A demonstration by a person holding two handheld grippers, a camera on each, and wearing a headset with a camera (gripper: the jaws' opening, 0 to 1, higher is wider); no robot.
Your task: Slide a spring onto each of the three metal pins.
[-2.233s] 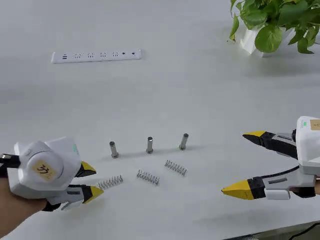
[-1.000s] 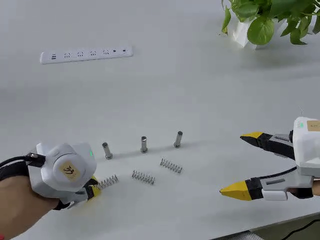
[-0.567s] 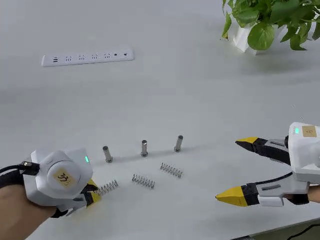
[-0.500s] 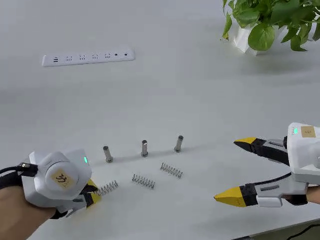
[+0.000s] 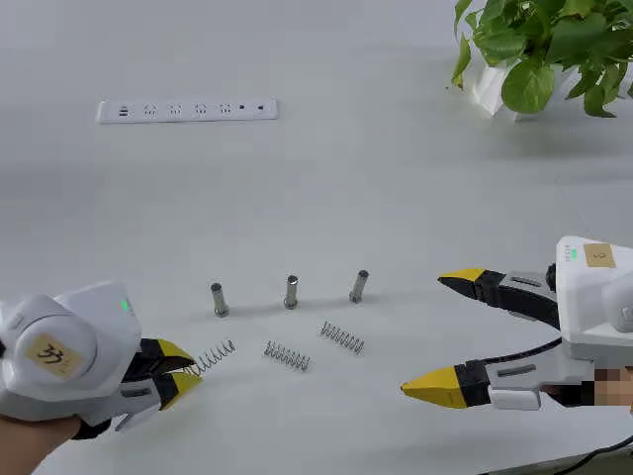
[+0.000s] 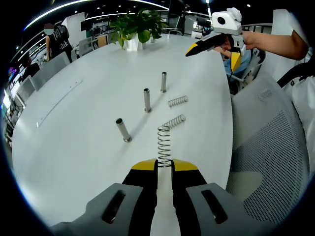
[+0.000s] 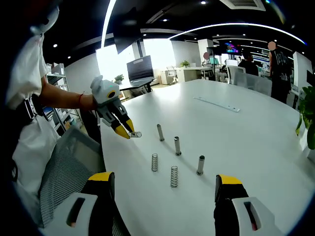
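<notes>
Three short metal pins stand upright in a row on the white table: left pin (image 5: 219,299), middle pin (image 5: 291,291), right pin (image 5: 359,286). Each pin is bare. Two springs lie flat in front of them, one (image 5: 287,355) near the middle and one (image 5: 342,337) to its right. My left gripper (image 5: 178,371) is shut on one end of a third spring (image 6: 164,142), which sticks out past the yellow tips toward the left pin (image 6: 122,130). My right gripper (image 5: 435,332) is open, to the right of the pins, with nothing between its fingers.
A white power strip (image 5: 186,110) lies at the far left of the table. A potted plant (image 5: 534,49) stands at the far right corner. The table's near edge runs just below both grippers. A grey mesh chair (image 6: 275,142) stands beside the table.
The left gripper, open beside the leftmost spring 2.2 s ago, has shut on that spring's end and raised it. The right gripper has drifted left toward the pins, still open.
</notes>
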